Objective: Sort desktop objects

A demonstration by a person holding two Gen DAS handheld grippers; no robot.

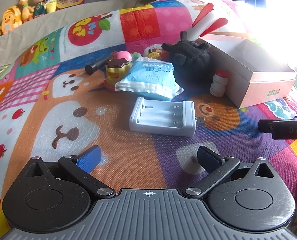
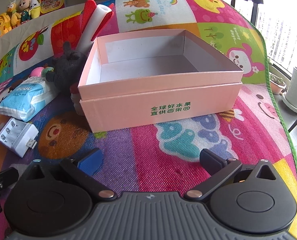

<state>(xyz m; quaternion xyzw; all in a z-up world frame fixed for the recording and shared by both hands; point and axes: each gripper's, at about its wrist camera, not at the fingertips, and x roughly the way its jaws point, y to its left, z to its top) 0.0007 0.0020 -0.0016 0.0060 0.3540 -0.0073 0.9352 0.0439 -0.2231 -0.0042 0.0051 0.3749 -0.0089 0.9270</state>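
The patterned play mat [image 2: 168, 140] covers the whole work surface, and on it the pink box [image 2: 160, 104] is the landmark: open-topped, nothing inside, its green-lettered wall facing the right wrist camera. Behind the box's left rear corner a white foam rocket with red fins [image 2: 92, 26] leans against it, and a black plush toy [image 1: 188, 56] sits against the box's left wall. Left of the box and nearer than the plush lies a blue-and-white packet [image 1: 148, 78], and nearer again a white battery charger [image 1: 162, 118] with its USB plug pointing toward the box. A small white bottle with a red cap [image 1: 218, 84] stands touching the box's left wall. Beyond the packet, farthest from the box, are a brown-topped yellow toy [image 1: 116, 70], a black cylinder [image 1: 96, 66] and a pink ball [image 1: 122, 55]. The left gripper [image 1: 148, 158] and right gripper [image 2: 150, 158] both hover with fingers spread, holding nothing; bare mat lies between each and the box. The mat's green edge runs right of the box.
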